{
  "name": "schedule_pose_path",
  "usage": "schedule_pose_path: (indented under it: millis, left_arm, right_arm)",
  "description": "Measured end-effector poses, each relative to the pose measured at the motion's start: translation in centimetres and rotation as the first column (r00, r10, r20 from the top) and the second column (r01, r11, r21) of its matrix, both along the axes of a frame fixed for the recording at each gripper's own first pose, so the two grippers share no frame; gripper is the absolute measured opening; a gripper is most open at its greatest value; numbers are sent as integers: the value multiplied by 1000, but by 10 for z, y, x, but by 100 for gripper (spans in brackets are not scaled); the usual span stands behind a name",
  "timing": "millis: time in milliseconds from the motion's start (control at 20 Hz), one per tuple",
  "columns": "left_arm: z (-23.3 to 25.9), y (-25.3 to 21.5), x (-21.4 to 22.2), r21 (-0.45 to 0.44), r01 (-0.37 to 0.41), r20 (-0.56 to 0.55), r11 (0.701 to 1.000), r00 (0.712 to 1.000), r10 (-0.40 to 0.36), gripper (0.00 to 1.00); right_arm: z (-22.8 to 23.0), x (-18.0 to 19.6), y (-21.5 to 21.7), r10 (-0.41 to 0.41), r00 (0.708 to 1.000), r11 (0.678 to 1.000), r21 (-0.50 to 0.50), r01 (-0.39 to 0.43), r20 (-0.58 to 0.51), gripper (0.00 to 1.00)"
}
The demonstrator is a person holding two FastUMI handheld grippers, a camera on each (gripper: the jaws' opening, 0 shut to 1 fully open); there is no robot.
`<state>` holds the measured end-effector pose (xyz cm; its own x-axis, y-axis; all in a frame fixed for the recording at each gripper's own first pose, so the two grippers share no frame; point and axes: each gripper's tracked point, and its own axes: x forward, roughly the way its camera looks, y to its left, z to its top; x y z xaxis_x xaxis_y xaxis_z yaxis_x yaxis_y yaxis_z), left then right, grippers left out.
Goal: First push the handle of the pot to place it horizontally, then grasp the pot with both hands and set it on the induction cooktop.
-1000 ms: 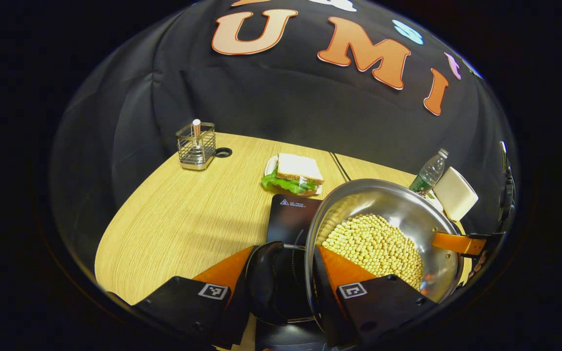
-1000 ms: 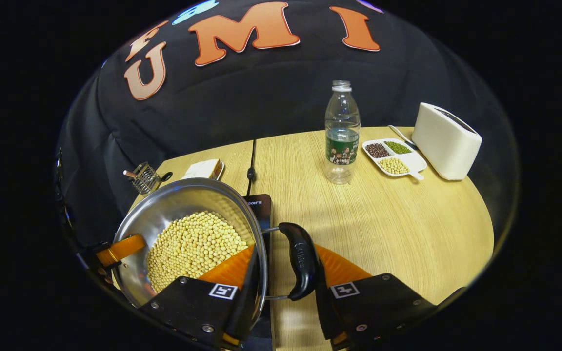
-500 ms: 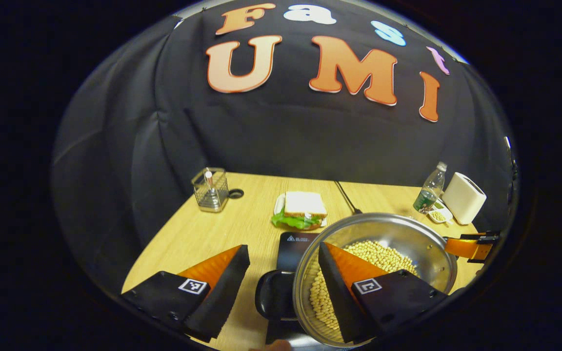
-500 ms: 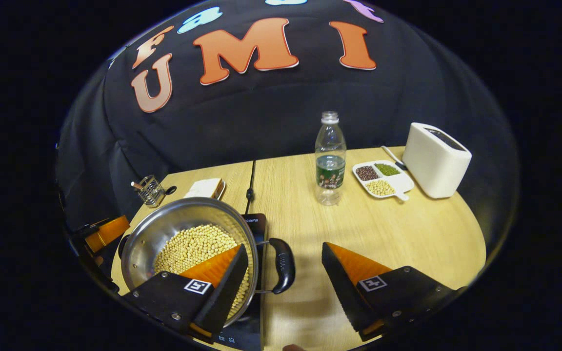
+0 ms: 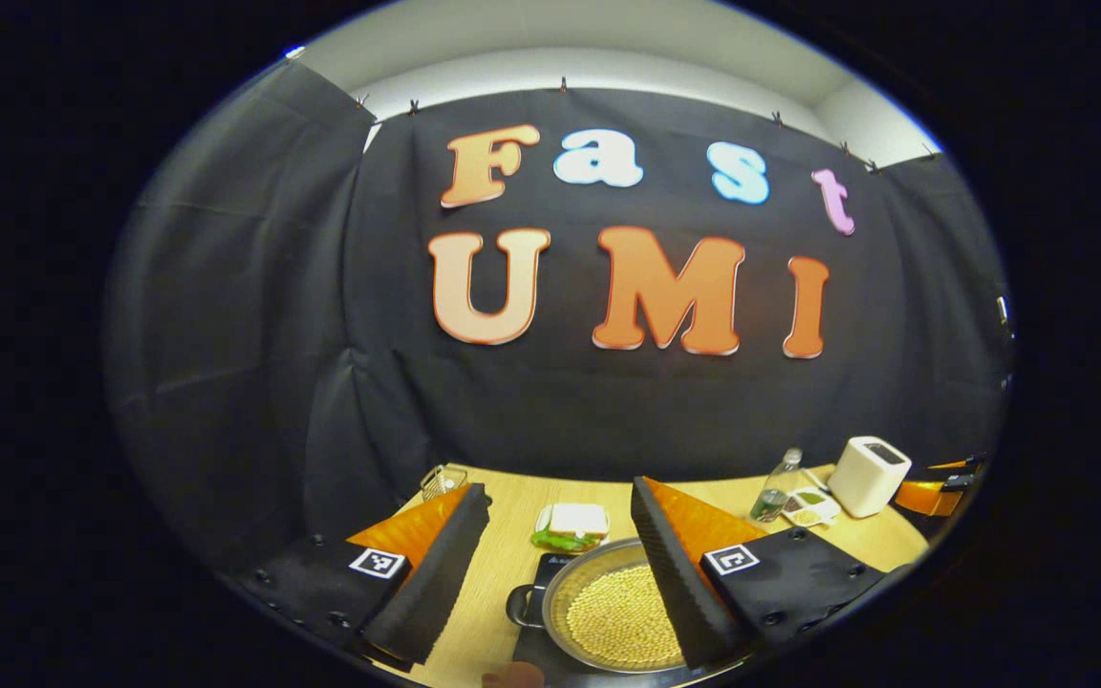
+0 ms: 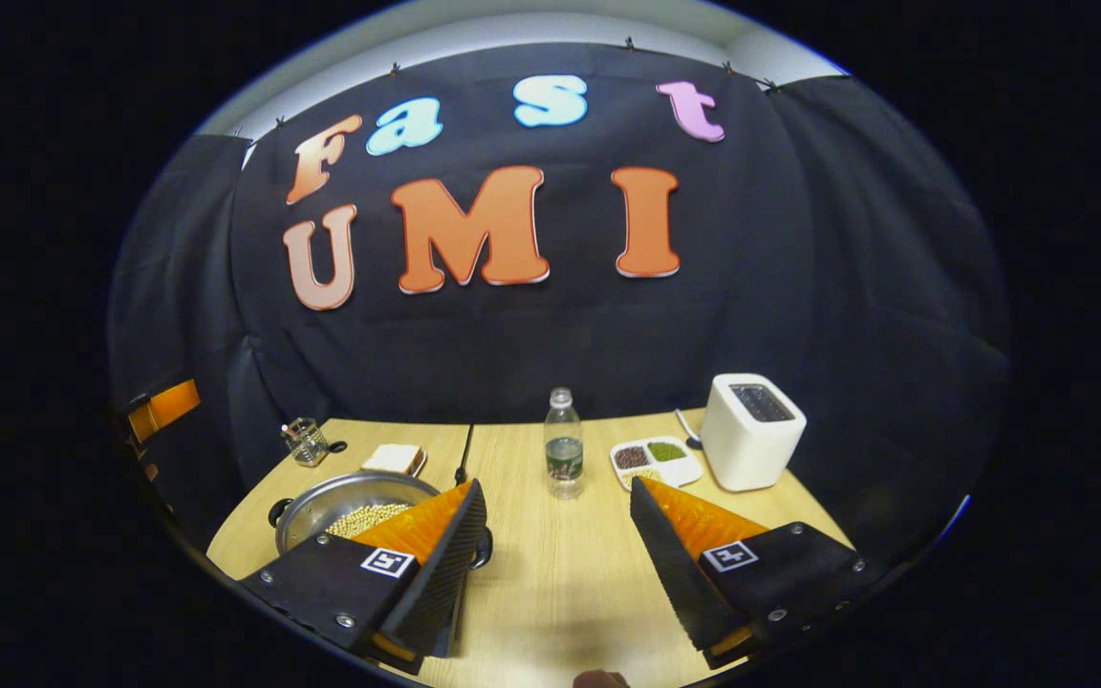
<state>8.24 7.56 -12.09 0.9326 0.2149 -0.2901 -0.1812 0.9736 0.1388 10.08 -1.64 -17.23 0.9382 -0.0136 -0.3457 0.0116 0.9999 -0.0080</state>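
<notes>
The steel pot (image 5: 577, 571) of yellow beans (image 5: 617, 616) sits on the black induction cooktop (image 5: 547, 571), with one black side handle (image 5: 520, 605) pointing left. My left gripper (image 5: 558, 487) hovers open high above it, holding nothing, and its right finger (image 5: 680, 569) covers part of the pot. In the right gripper view the pot (image 6: 321, 499) lies at lower left, with a handle (image 6: 277, 513) on its far side. My right gripper (image 6: 555, 485) is open and empty, raised back from the pot. Its left finger (image 6: 426, 554) hides the pot's near side.
On the wooden table (image 6: 570, 564) stand a water bottle (image 6: 563, 454), a divided tray of beans (image 6: 656, 459), a white toaster (image 6: 751, 444), a sandwich on a plate (image 6: 396, 459) and a wire rack (image 6: 305, 441). A black cable (image 6: 463, 457) runs to the back edge.
Both grippers were shut on the pot's side handles, then opened and let go. They have risen and drawn back, leaving the pot resting on the cooktop.
</notes>
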Motion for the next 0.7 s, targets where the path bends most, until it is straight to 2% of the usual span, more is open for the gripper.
schedule_pose_path:
  millis: [50, 100, 150, 250, 300, 350, 450, 550, 600, 700]
  left_arm:
    - [18, -11, -6, -32, 23, 23, 999, 999, -22, 100]
    - [35, -21, -12, -56, 42, 45, 998, 998, -39, 100]
    - [46, -25, -19, -64, 49, 69, 997, 997, -44, 95]
    - [79, -21, -31, -29, 43, 141, 999, 989, -39, 100]
    - [96, -21, -39, -2, 39, 182, 999, 983, -38, 96]
    - [109, -24, -46, 16, 44, 215, 999, 976, -47, 97]
    - [126, -42, -60, 12, 89, 253, 996, 963, -89, 100]
    - [139, -54, -72, -17, 123, 270, 992, 956, -114, 98]
    - [144, -57, -78, -24, 131, 282, 991, 952, -119, 95]
    - [151, -59, -82, -12, 133, 300, 991, 946, -124, 98]
  right_arm:
    - [16, -9, -7, -4, 999, 1000, -12, 4, 33, 94]
    - [32, -17, -15, -9, 998, 1000, -19, 10, 59, 94]
    - [48, -27, -21, -12, 996, 1000, -24, 14, 85, 94]
    - [77, -46, -36, -16, 990, 999, -37, 22, 139, 94]
    - [90, -55, -44, -20, 986, 998, -49, 29, 164, 94]
    - [102, -65, -51, -25, 982, 998, -59, 37, 185, 94]
    - [122, -81, -62, -38, 974, 996, -67, 54, 222, 94]
    - [136, -94, -72, -55, 967, 995, -69, 74, 249, 94]
    - [142, -99, -75, -58, 963, 995, -66, 78, 265, 94]
    - [146, -106, -78, -75, 955, 995, -45, 91, 286, 94]
